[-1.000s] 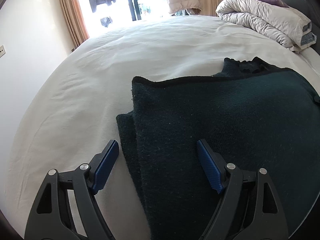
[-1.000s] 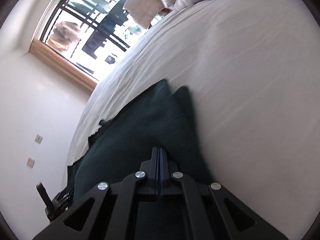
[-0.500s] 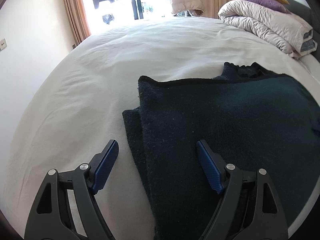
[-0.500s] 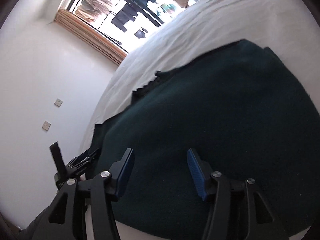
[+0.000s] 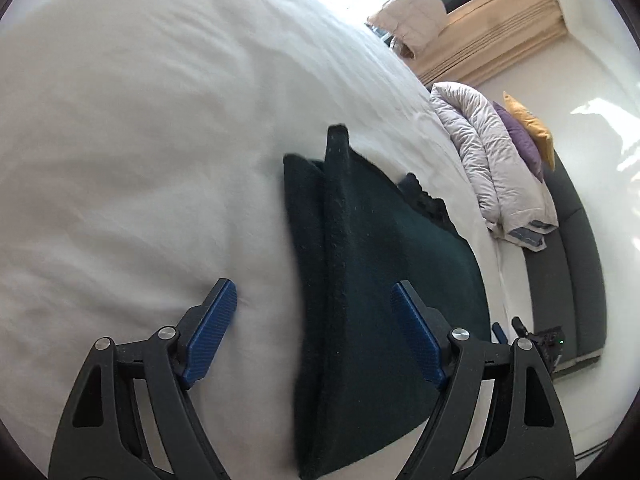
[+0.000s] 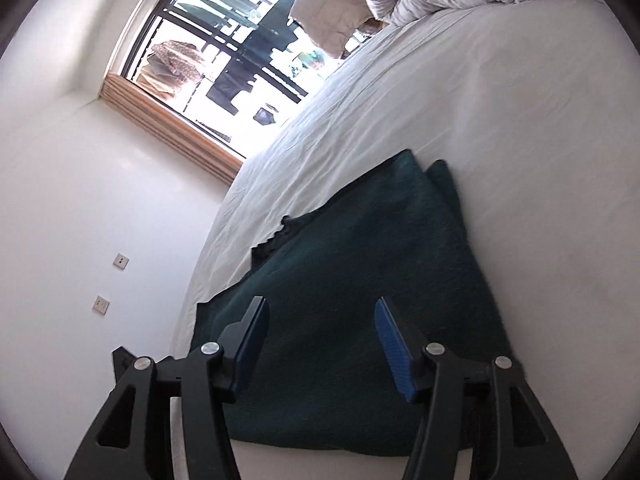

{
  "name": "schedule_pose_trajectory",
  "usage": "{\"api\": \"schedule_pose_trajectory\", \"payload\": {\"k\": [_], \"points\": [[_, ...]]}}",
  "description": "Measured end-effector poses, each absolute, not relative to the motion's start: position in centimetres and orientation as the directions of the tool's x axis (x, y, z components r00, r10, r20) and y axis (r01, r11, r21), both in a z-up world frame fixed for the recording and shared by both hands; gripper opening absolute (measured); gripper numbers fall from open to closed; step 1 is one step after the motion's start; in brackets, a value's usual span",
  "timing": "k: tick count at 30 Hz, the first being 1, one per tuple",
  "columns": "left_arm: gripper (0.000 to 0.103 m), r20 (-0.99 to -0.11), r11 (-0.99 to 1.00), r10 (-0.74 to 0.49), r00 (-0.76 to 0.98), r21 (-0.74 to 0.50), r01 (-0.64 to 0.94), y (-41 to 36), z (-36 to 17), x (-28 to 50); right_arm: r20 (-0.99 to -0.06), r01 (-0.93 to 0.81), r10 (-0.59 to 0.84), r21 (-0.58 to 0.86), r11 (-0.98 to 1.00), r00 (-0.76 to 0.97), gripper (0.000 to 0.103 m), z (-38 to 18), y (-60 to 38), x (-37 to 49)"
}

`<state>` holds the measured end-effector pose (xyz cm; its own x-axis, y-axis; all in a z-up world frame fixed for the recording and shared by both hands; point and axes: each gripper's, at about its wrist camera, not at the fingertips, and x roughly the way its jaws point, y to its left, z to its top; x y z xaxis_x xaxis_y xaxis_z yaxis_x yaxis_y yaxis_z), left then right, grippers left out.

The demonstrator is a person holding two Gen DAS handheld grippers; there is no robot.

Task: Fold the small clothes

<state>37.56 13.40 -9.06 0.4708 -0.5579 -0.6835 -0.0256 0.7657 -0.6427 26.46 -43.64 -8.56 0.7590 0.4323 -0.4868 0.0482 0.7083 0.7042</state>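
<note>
A dark green knitted garment (image 5: 372, 280) lies folded flat on the white bed (image 5: 140, 140); a second layer sticks out along its left edge. My left gripper (image 5: 316, 304) is open and empty above the garment's left folded edge. In the right wrist view the same garment (image 6: 360, 280) lies under my right gripper (image 6: 320, 320), which is open and empty above its near part. A frilled collar edge (image 6: 276, 236) shows at the garment's left side.
A rolled grey-white duvet (image 5: 492, 160) with purple and yellow pillows (image 5: 528, 132) lies at the bed's head. A dark headboard (image 5: 572, 240) runs behind it. A window (image 6: 240, 52) and a white wall with sockets (image 6: 108, 280) border the bed.
My right gripper opened and let go of the garment, which now lies flat. My left gripper tilted and swung, staying open over the left folded edge.
</note>
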Motion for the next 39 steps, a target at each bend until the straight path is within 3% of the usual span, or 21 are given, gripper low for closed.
{"api": "schedule_pose_trajectory", "payload": {"k": [8, 12, 22, 26, 28, 29, 30, 34, 39], "points": [[0.078, -0.654, 0.689, -0.639, 0.405, -0.721, -0.076, 12.2, -9.9, 40.9, -0.48, -0.039, 0.541, 0.722, 0.691, 0.69, 0.056, -8.8, -40.1, 27.6], [0.058, -0.653, 0.675, -0.669, 0.355, -0.733, -0.078, 10.7, -10.7, 41.0, -0.494, -0.045, 0.555, 0.718, 0.694, 0.67, 0.055, -9.3, -39.1, 27.9], [0.055, -0.66, 0.682, -0.694, 0.29, -0.73, -0.03, 8.9, -11.9, 37.9, -0.509, -0.046, 0.572, 0.72, 0.693, 0.643, 0.054, -10.1, -38.0, 27.3], [0.053, -0.626, 0.629, -0.73, 0.275, -0.772, -0.089, 9.2, -12.9, 39.1, -0.517, -0.06, 0.581, 0.712, 0.7, 0.628, 0.052, -9.8, -36.8, 27.6], [0.041, -0.64, 0.638, -0.721, 0.267, -0.763, -0.103, 8.9, -13.1, 39.9, -0.519, -0.071, 0.588, 0.71, 0.701, 0.621, 0.052, -9.6, -36.2, 27.8], [0.024, -0.665, 0.663, -0.696, 0.271, -0.74, -0.116, 8.7, -13.2, 40.0, -0.52, -0.076, 0.59, 0.707, 0.703, 0.617, 0.052, -9.5, -35.9, 27.9], [0.02, -0.673, 0.669, -0.685, 0.281, -0.733, -0.124, 8.6, -13.5, 39.8, -0.521, -0.08, 0.593, 0.706, 0.703, 0.613, 0.051, -9.4, -35.7, 28.0], [0.013, -0.645, 0.646, -0.689, 0.33, -0.753, -0.124, 8.7, -14.2, 38.9, -0.534, -0.09, 0.597, 0.695, 0.713, 0.599, 0.05, -9.4, -34.9, 28.6], [0.011, -0.677, 0.686, -0.651, 0.343, -0.718, -0.116, 7.6, -12.9, 39.2, -0.583, -0.071, 0.577, 0.666, 0.743, 0.572, 0.05, -10.1, -34.3, 29.3]]}}
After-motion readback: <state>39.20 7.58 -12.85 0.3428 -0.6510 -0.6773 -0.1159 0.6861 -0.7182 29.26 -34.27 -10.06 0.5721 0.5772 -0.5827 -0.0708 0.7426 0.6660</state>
